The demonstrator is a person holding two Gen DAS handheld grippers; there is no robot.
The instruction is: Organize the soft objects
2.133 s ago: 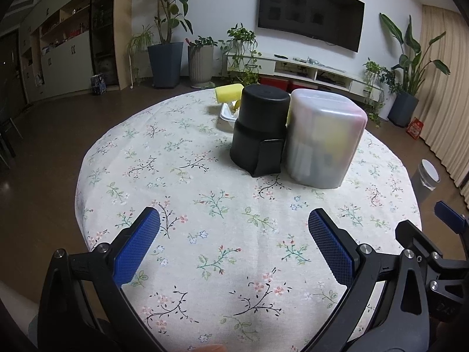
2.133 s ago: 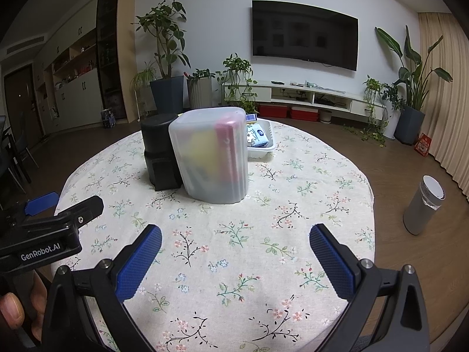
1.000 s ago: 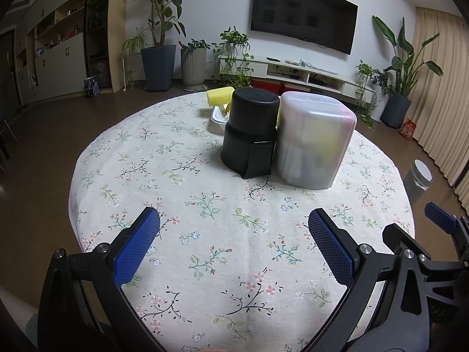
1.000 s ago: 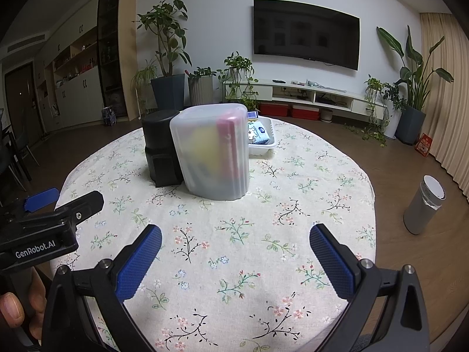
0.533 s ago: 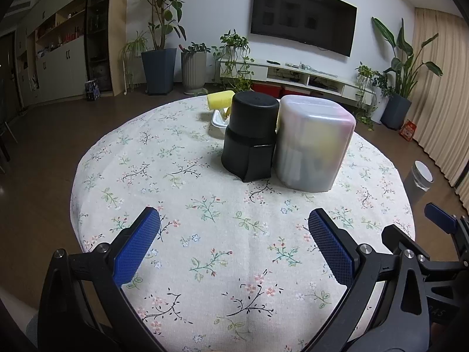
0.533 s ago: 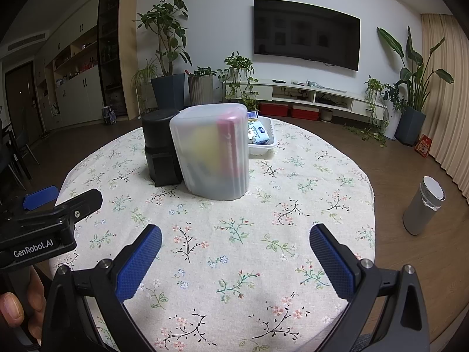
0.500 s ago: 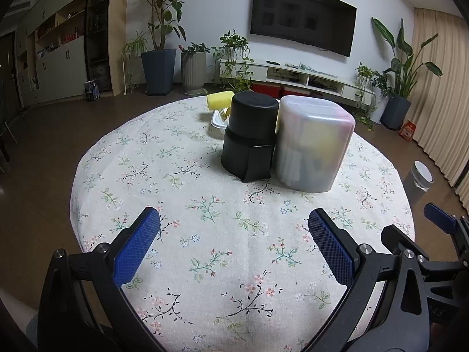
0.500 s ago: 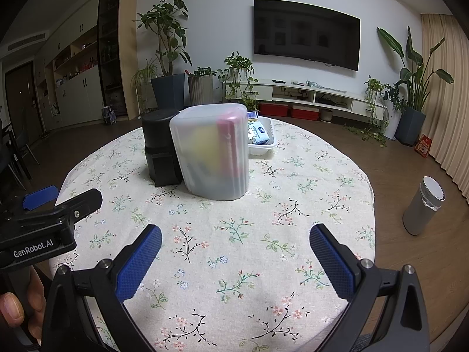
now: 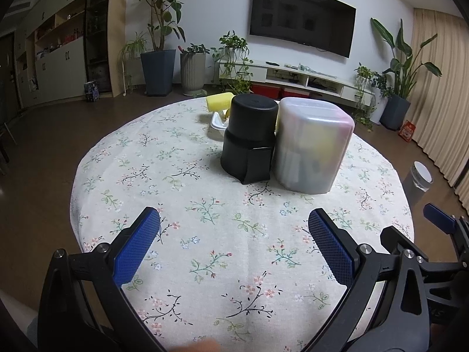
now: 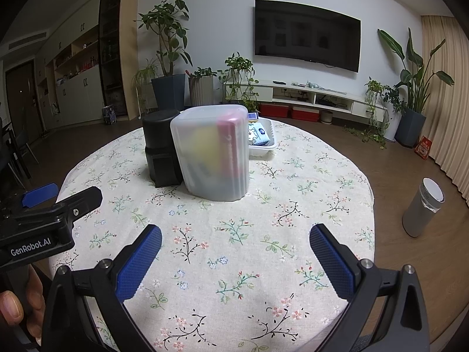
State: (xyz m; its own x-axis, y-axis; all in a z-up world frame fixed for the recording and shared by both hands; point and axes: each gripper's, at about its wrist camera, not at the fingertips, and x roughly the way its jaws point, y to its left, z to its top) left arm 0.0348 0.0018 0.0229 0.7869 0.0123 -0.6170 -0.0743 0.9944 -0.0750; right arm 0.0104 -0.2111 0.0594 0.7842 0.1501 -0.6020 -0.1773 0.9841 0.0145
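1. The left gripper (image 9: pixel 234 243) hangs over the near edge of the round worktop (image 9: pixel 205 228), jaws wide apart and empty.
2. The right gripper (image 10: pixel 236 252) does likewise, jaws apart.
3. A frosted box (image 10: pixel 212 152) holding soft yellow and pink things stands mid-worktop, touching a black tub (image 9: pixel 249 138).
4. A yellow sponge (image 9: pixel 218 102) sits in the white tray (image 10: pixel 263 146) behind.

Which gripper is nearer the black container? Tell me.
Left, though narrowly. The left gripper faces the black container nearly head-on; the right gripper sits off to its right, farther back.
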